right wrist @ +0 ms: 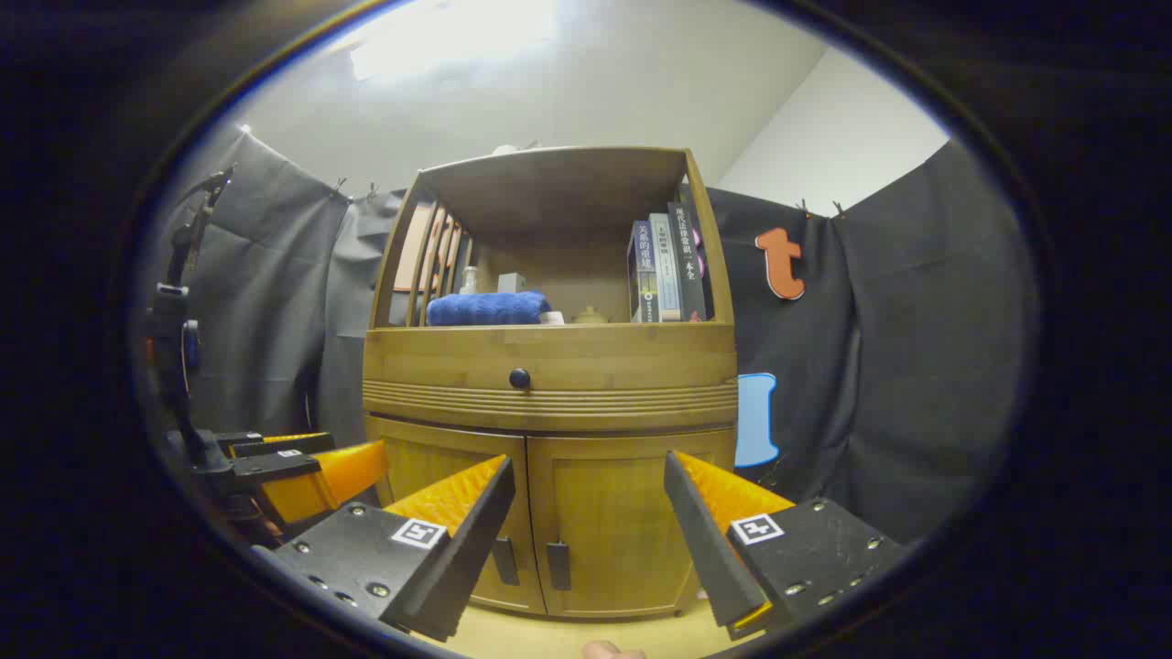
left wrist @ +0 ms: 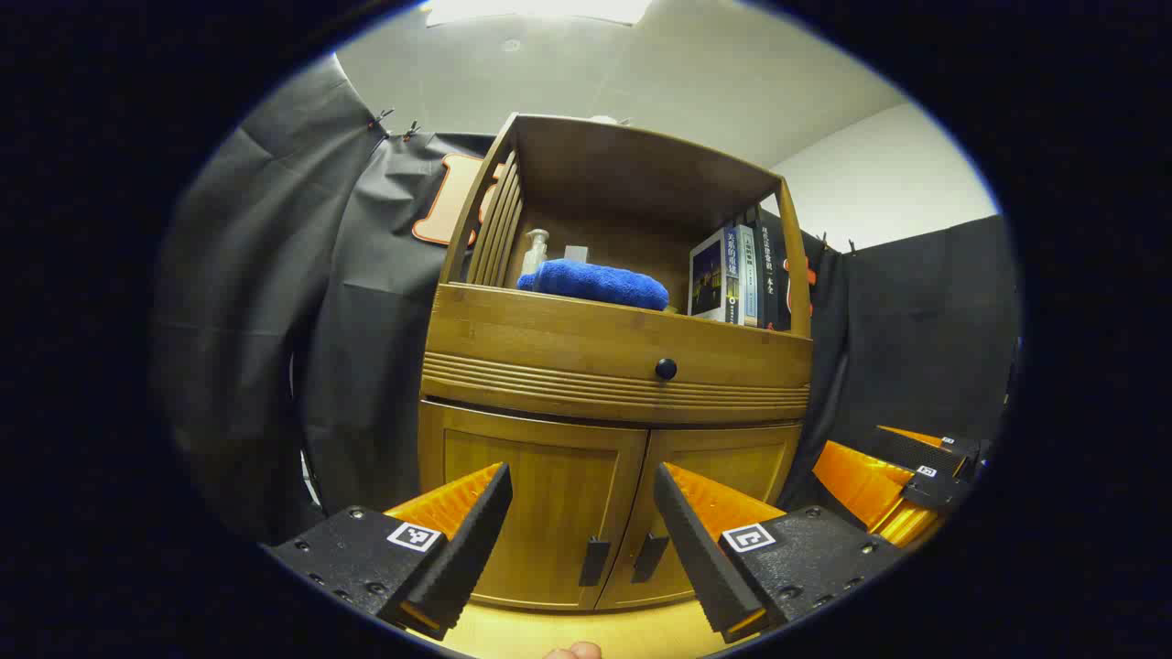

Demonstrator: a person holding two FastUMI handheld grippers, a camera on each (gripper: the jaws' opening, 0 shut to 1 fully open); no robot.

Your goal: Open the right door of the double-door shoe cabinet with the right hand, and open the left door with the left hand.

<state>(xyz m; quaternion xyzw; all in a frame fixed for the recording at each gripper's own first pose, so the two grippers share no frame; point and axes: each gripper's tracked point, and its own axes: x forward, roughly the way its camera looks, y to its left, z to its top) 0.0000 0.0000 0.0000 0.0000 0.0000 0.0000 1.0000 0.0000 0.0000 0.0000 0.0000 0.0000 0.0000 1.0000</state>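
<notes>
Each gripper, the left gripper and the right gripper, has two wedge-shaped fingers with ribbed inner faces. They are mounted on black blocks dotted with screws, each block bearing a small square black-and-white marker.

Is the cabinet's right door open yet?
Shut. The right door sits flush beside the left door, handles meeting at the centre seam. The right hand-held gripper hangs open, short of it.

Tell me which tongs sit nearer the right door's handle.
Right tongs: open, with the right door handle between their fingers, still short of it. Left tongs frame both handles, further left.
</notes>
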